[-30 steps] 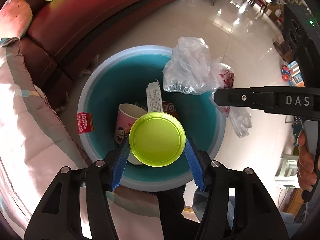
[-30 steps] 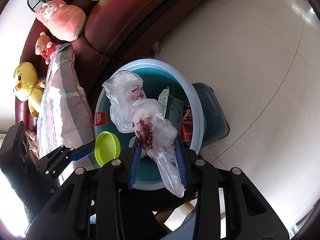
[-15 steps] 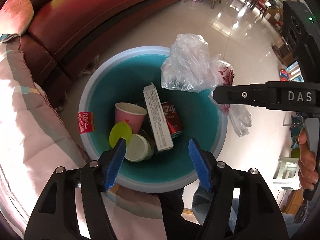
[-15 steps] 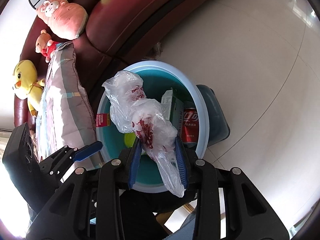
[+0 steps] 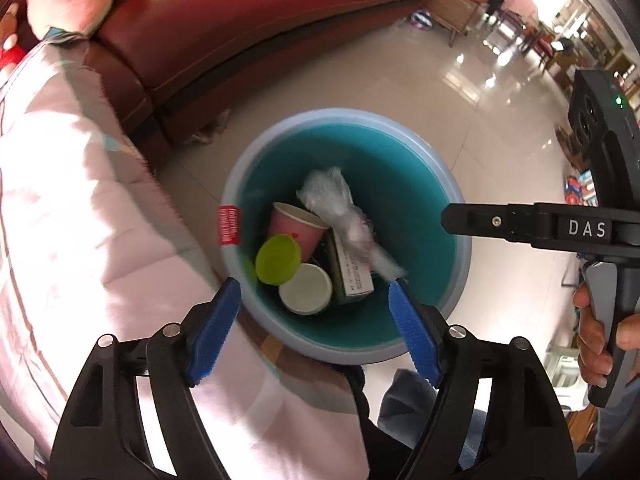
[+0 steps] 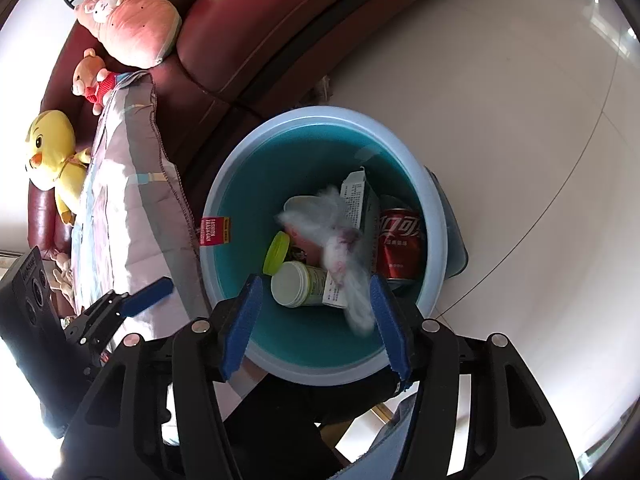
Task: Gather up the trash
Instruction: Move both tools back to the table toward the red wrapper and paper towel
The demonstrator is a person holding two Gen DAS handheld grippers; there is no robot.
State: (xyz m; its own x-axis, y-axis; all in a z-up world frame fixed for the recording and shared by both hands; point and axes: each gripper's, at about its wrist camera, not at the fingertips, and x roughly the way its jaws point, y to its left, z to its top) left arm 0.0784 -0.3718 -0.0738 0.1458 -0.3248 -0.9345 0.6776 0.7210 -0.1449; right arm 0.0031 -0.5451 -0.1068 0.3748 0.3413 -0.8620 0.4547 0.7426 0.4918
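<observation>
A blue trash bin (image 5: 420, 148) (image 6: 248, 168) with a teal inside stands on the floor below both grippers. In it lie a green lid (image 5: 278, 259) (image 6: 276, 252), a pink paper cup (image 5: 294, 224), a white jar (image 5: 306, 289) (image 6: 296, 284), a carton (image 5: 352, 272) (image 6: 358, 196), a red can (image 6: 400, 246) and a clear plastic bag (image 5: 340, 210) (image 6: 340, 248), blurred. My left gripper (image 5: 316, 330) is open and empty above the bin's near rim. My right gripper (image 6: 316, 326) is open and empty above the bin.
A red leather sofa (image 5: 240, 24) (image 6: 248, 52) curves behind the bin, with plush toys (image 6: 132, 24) on it. A pink quilt (image 5: 72, 220) (image 6: 128, 208) lies left of the bin. Glossy tiled floor (image 6: 500, 100) spreads to the right. Furniture (image 5: 460, 12) stands far back.
My left gripper opened and dropped the green lid into the bin. My right gripper then opened and the plastic bag fell into the bin.
</observation>
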